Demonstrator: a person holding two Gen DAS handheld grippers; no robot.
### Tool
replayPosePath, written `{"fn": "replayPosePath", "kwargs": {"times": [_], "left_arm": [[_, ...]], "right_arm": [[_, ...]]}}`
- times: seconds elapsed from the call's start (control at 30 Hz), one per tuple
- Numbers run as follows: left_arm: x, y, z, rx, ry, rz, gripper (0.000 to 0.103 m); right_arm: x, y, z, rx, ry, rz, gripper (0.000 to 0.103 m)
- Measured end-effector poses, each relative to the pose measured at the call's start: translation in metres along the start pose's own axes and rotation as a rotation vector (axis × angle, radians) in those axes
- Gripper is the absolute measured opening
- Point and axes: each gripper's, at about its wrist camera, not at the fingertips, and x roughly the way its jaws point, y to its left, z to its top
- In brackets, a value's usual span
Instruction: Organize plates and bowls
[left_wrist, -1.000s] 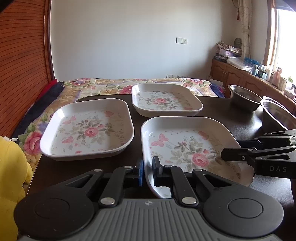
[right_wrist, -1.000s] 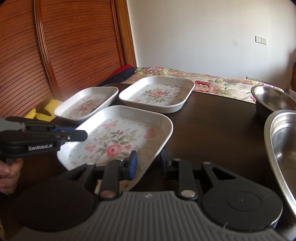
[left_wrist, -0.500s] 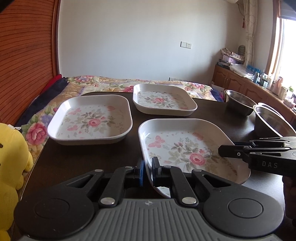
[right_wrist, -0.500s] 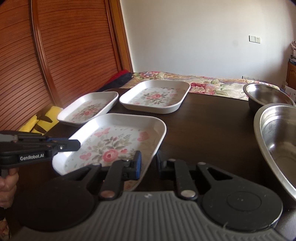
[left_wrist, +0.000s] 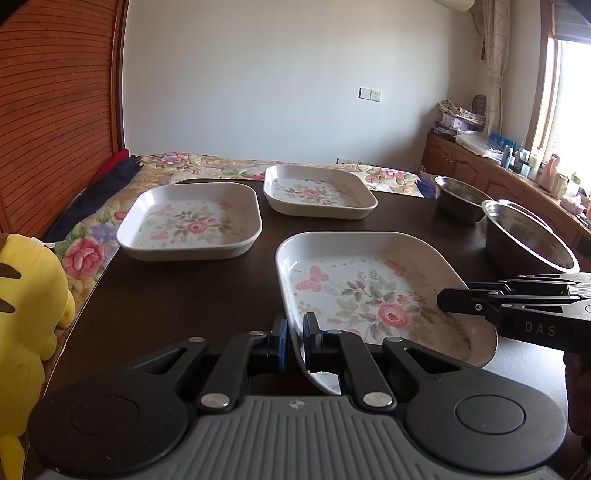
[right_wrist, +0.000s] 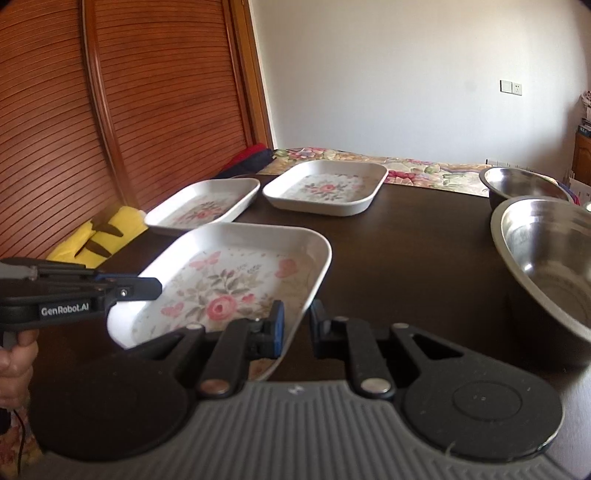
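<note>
The left gripper (left_wrist: 294, 338) pinches the near left rim of a white, square-ish plate with pink roses and butterflies painted on it (left_wrist: 376, 295). The rim sits between its two fingers, which are pressed onto it. The right gripper (right_wrist: 297, 326) has the plate's right rim between its fingers, but they look spread a little, and the right finger does not touch the rim. The plate seems tipped up off the dark brown wooden table (left_wrist: 177, 291).

From the held plate, a second white flower plate (left_wrist: 190, 221) rests flat at about 10 o'clock, and a third white flower plate (left_wrist: 317, 192) rests at 12 o'clock. They are near each other but not touching. Two shiny metal bowls sit at about 2 o'clock: the big one (left_wrist: 528, 236) close, the small one (left_wrist: 460, 197) behind it. A yellow soft toy (left_wrist: 29, 306) sits at 9 o'clock, past the table edge.
</note>
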Motion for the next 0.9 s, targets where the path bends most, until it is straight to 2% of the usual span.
{"fn": "replayPosePath", "kwargs": {"times": [0.37,0.9], "left_arm": [[-0.029,-0.004,-0.019,0.007,0.000,-0.006,0.009],[-0.040,-0.007,-0.035,0.025,0.030,-0.007,0.009]], "right_arm": [[-0.026,0.015,-0.020,-0.014,0.005,0.019,0.017],[-0.041,0.027,-0.036,-0.015,0.024,0.028,0.017]]}}
